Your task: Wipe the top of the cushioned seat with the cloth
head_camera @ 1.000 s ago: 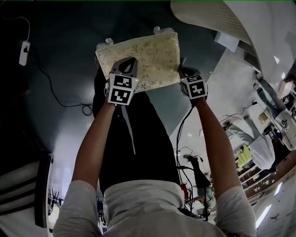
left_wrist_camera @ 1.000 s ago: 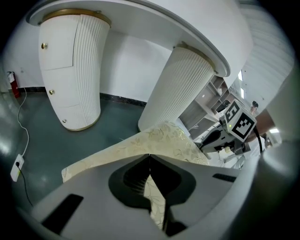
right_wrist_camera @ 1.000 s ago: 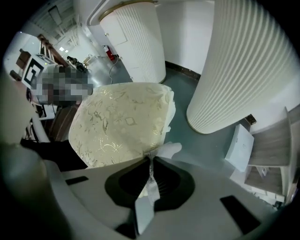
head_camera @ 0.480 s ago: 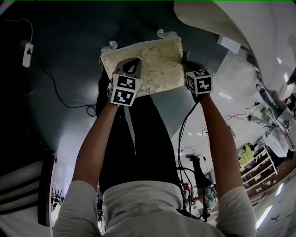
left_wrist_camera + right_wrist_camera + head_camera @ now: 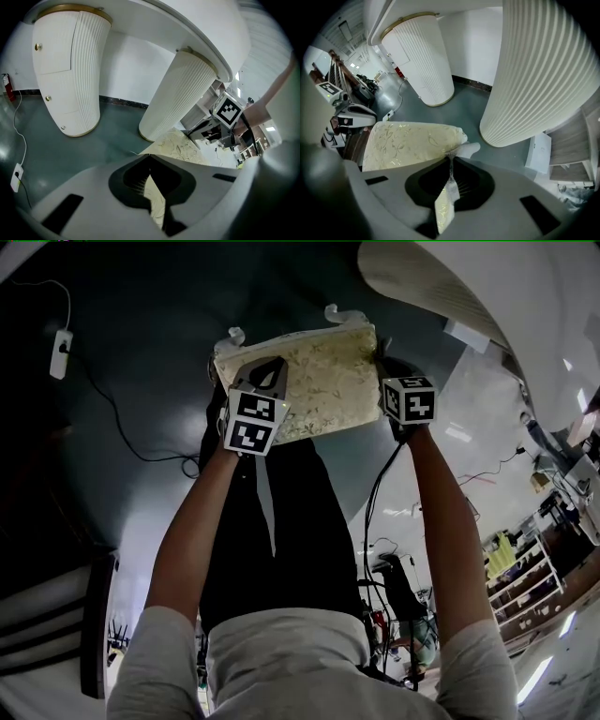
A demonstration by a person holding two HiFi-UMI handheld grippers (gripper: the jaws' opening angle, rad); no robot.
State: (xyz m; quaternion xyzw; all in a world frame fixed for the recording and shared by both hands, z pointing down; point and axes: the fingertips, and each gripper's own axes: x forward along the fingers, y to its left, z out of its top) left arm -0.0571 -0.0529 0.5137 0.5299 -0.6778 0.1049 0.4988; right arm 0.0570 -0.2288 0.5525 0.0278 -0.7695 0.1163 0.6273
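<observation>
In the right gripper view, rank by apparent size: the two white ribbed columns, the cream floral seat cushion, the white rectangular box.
1. Nearer white ribbed column.
2. Farther white ribbed column and cream floral seat cushion: look alike, unranked.
3. White rectangular box.

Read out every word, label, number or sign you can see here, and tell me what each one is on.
No readable text anywhere in these views.
Left marker cube and right marker cube: black-and-white square patterns only, no letters or digits.
Seat cushion: leaf pattern, no print.
Shelves at the head view's lower right: anything on them is too small and blurred to read.
</observation>
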